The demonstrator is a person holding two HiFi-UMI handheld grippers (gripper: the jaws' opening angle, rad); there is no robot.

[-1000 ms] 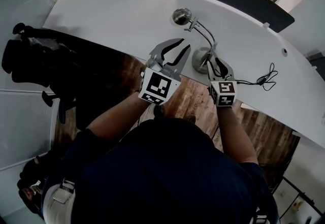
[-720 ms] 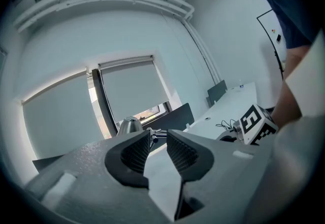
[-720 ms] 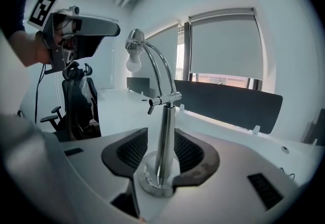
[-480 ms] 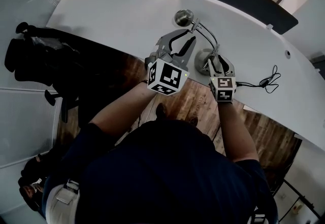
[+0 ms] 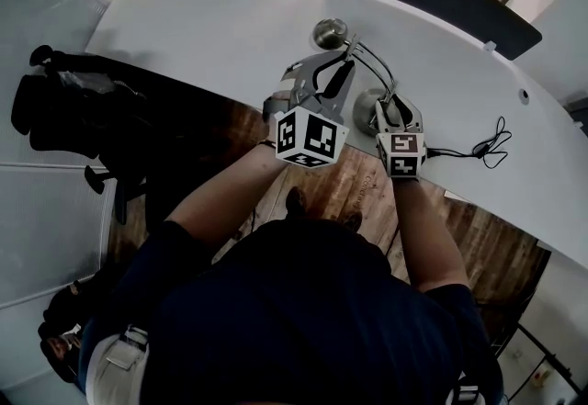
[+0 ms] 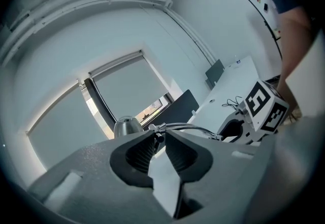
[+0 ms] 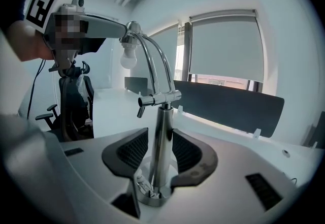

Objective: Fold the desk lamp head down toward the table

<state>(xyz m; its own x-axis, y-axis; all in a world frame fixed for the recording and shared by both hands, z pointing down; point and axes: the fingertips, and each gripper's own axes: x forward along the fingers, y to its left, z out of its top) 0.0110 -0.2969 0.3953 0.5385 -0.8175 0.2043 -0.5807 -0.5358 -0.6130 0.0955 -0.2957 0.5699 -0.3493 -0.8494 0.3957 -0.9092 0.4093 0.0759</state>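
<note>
Chrome dome-shaped lamp head [image 5: 329,30] stands raised over the white table [image 5: 202,36], not yet folded. Left gripper [image 6: 158,135], jaws narrow and empty, has advanced to the curved twin-rod lamp neck [image 6: 190,126]. The right gripper [image 7: 160,135] jaws, just opened then eased in, closely bracket the polished steel post [image 7: 162,108] with no evident clamp, so the fold looks imminent.

head view: round chrome lamp base [image 5: 364,107] half hidden behind grey right gripper [image 5: 392,106] | left gripper view: shiny dome-shaped lamp head [image 6: 126,125] partly behind a jaw of grey left gripper [image 6: 159,134]; if pads press the small lamp hinge [image 6: 157,137], not clear | right gripper view: base partly behind jaws
</note>
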